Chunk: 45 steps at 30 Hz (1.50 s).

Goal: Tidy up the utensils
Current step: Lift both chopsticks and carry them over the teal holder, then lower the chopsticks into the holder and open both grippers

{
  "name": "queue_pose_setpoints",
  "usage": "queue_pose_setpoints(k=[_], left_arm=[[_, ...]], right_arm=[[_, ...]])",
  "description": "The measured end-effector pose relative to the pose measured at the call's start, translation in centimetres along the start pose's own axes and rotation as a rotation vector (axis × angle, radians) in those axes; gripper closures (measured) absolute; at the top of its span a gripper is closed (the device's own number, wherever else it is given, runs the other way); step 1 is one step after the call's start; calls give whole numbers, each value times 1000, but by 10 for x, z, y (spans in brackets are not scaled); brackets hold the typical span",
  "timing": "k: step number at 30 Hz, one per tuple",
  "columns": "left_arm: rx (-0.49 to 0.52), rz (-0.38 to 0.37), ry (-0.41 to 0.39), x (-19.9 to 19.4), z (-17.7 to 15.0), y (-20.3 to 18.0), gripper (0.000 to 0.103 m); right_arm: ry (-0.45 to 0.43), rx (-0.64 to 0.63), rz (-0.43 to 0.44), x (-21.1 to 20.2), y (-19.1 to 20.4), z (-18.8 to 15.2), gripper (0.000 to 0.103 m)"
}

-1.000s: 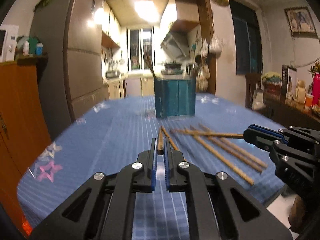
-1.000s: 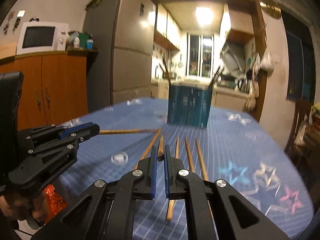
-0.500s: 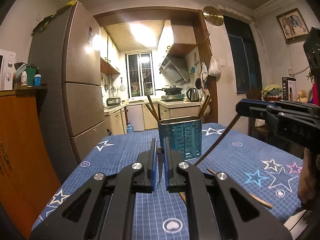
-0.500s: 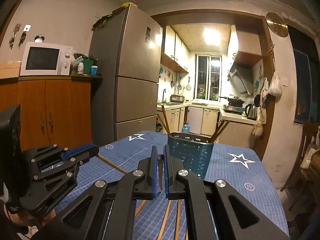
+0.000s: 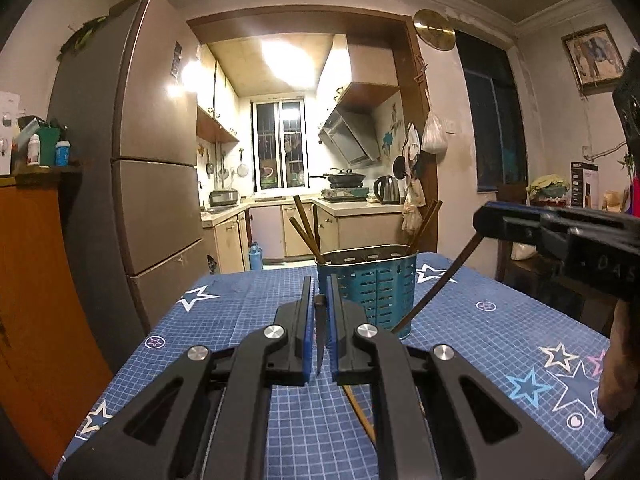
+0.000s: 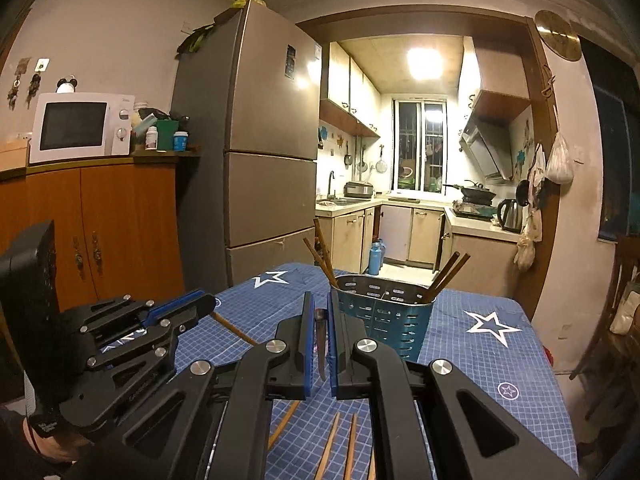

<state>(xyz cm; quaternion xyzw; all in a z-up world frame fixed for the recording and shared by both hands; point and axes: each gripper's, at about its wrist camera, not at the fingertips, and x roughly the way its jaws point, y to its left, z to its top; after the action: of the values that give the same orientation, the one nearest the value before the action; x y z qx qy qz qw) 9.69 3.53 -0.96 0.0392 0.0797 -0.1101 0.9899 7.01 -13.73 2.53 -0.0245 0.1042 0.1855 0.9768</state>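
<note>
Progress, my read: approx. half done. Holder (image 5: 368, 288) near table's (image 5: 500, 320) far edge, already has 4–5 chopsticks inside. Loose chopsticks (image 6: 340, 444) left at near edge.

Left gripper (image 5: 319, 320): jaws nearly closed, pinching chopstick (image 5: 320, 336). Right gripper (image 6: 319, 328): same, clamped on second chopstick (image 6: 321, 344); in left cam its stick (image 5: 436, 288) hangs down beside holder.

Vs 1 s ago: both grippers were low at pile; now lifted, level, aimed at holder. Both sticks off table.
</note>
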Motion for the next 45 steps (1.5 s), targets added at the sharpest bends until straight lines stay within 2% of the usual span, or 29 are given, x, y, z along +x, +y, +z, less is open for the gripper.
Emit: queue_pose_setpoints(k=[6, 10, 17, 29, 36, 45], left_arm=[[11, -33, 5, 5, 36, 8, 99], [15, -49, 6, 8, 67, 18, 99], [38, -82, 9, 12, 117, 24, 99], [32, -150, 20, 10, 165, 13, 98], [30, -172, 55, 40, 195, 4, 98], [13, -203, 181, 103, 195, -2, 98]], right_arm=[[-11, 11, 3, 5, -7, 16, 96], [-15, -14, 0, 4, -10, 43, 96], [34, -35, 4, 1, -23, 91, 96], [8, -77, -31, -20, -40, 159, 96], [61, -82, -66, 7, -56, 178, 96], [170, -55, -75, 59, -78, 179, 96]])
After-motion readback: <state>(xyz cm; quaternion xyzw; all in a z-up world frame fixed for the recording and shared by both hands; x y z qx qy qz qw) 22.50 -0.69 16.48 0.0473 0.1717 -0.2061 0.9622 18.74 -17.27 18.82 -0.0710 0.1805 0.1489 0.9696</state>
